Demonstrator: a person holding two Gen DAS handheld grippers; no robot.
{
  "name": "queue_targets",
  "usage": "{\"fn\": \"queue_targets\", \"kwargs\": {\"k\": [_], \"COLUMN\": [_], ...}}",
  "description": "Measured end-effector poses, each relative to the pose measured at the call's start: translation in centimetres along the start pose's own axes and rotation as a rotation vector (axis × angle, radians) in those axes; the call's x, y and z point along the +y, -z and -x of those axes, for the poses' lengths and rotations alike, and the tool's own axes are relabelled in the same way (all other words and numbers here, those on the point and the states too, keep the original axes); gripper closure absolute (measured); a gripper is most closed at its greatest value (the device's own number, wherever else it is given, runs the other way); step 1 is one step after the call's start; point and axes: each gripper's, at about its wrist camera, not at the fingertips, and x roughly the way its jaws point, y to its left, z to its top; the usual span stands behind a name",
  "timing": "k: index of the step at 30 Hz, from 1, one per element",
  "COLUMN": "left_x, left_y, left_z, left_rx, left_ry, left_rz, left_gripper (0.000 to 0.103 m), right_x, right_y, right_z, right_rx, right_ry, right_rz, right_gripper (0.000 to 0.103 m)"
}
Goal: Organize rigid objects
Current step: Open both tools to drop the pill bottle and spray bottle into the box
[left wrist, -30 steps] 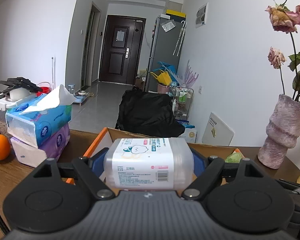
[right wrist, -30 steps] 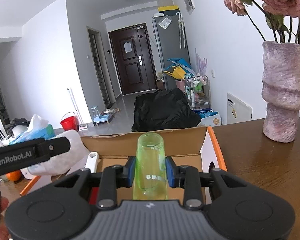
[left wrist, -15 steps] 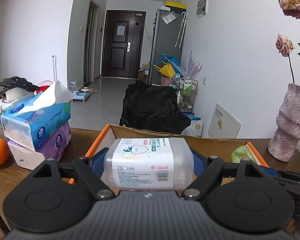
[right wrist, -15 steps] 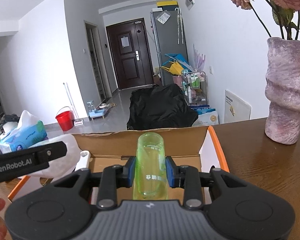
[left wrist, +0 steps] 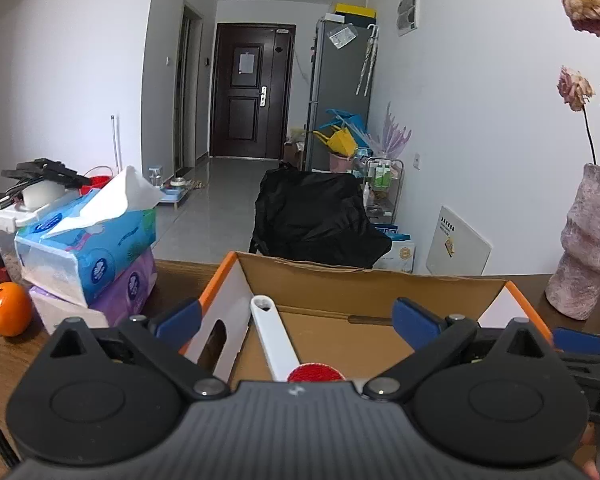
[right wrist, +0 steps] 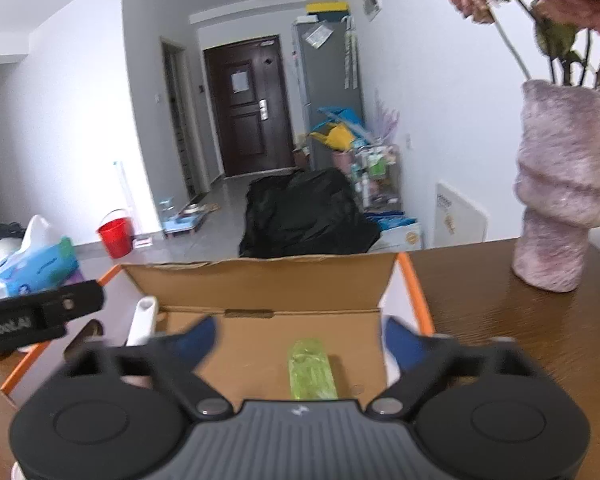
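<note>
Fingers (right wrist: 198,342) of both grippers just spread, empty, above the cardboard box (right wrist: 260,280).

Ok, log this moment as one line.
left gripper: open, empty | right gripper: open, just released | green bottle: lying in cardboard box

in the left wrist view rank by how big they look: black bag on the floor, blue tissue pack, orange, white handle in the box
1. black bag
2. blue tissue pack
3. white handle
4. orange

Handle and orange look nearly alike, so that order is unsure; the bag sits farther away yet looks largest.
</note>
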Motion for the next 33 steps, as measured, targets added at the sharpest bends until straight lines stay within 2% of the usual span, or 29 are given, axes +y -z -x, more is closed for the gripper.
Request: {"fn": "queue_targets", "kwargs": {"k": [9,21,33], "left_x": [1.8,2.0,1.4], "left_y": [-0.1,-0.4,-0.1], "left_z": [-0.5,0.8,4.2], "left_rx": [0.029,0.005,0.003], "left_ry": [-0.024,-0.037,-0.047], "left_rz": [0.061,0.055,0.002], "left_gripper": [0.0,0.0,0.0], "right_x": [0.0,0.1,0.3], "right_y": [0.0,0.1,0.5], "right_z": [-0.2,0.8,4.7], "right_rx": [0.008,-0.016,-0.027], "right_ry": [-0.007,-0.005,0.005], "right_rz": [0.007,0.026,0.068], "right_gripper": [0.004,0.004,0.004]}}
